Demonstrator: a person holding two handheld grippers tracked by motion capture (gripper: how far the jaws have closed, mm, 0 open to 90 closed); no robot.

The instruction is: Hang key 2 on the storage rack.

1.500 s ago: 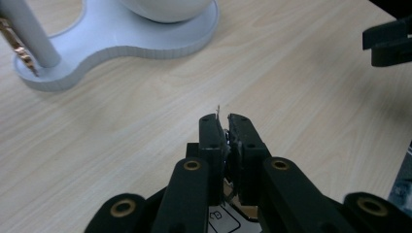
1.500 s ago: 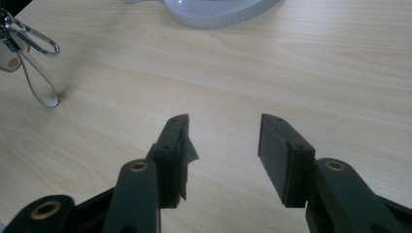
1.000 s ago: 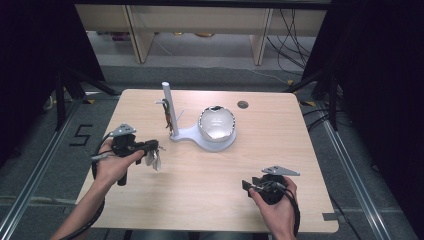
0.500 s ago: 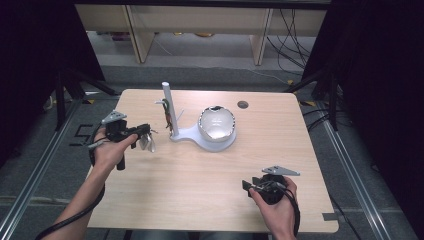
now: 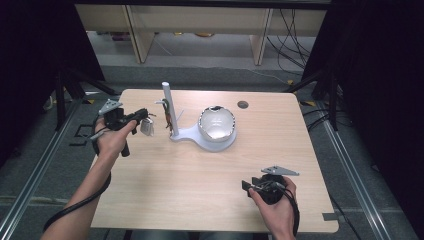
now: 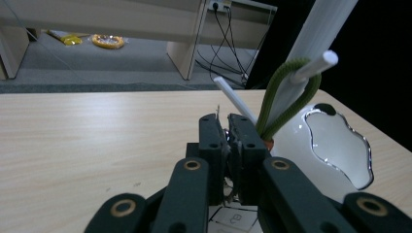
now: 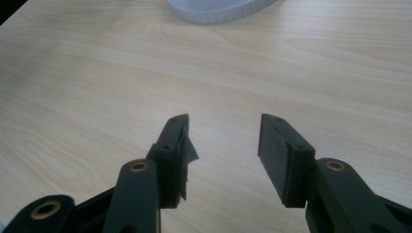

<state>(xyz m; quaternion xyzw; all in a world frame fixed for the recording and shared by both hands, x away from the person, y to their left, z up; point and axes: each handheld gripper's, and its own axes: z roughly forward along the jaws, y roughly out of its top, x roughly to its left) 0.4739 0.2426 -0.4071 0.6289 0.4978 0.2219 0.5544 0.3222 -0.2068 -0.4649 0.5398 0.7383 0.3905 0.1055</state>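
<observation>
Here, left gripper (image 5: 144, 119) raised beside stand (image 5: 172, 131), pinching small tag (image 5: 147, 128).

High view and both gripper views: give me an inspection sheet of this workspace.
Surface: light wood table, round dark hole near far edge.
Job's things: white stand with pegs, green cord loop on one peg; shiny dish on its base; small silvery tag hanging from left tongs.
Clutter: nothing seen.
Grippers: left tongs shut on the tag; right tongs open, empty.
Cables: one trails from each gripper.
Surroundings: wooden shelving, floor cables behind.
</observation>
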